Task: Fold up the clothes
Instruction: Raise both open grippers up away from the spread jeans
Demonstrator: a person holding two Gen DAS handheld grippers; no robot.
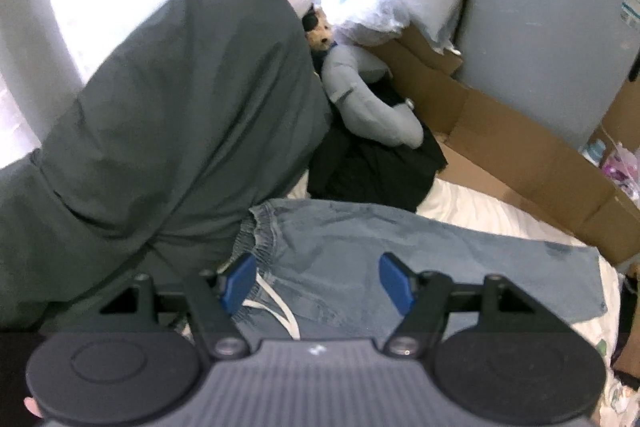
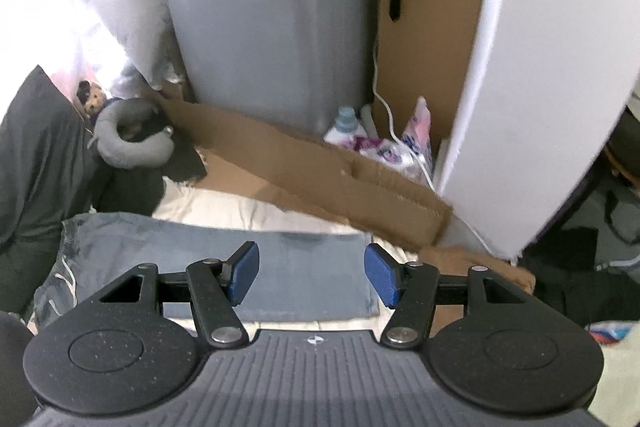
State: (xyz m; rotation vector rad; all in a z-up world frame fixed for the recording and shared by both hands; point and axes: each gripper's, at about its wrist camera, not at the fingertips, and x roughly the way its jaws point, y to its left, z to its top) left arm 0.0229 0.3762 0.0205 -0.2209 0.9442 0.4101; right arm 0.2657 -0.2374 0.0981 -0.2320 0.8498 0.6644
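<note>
The blue denim trousers [image 1: 360,247] are spread flat on the pale bedsheet [image 2: 224,205], low in both frames. Soft, limp cloth is expected; hold is best taken at the elastic waistband [image 1: 256,231] or hem. The left gripper [image 1: 318,281] and right gripper [image 2: 312,273] are held apart, empty. Cardboard [image 2: 304,167] and a dark pillow [image 1: 180,107] are crowded around.
</note>
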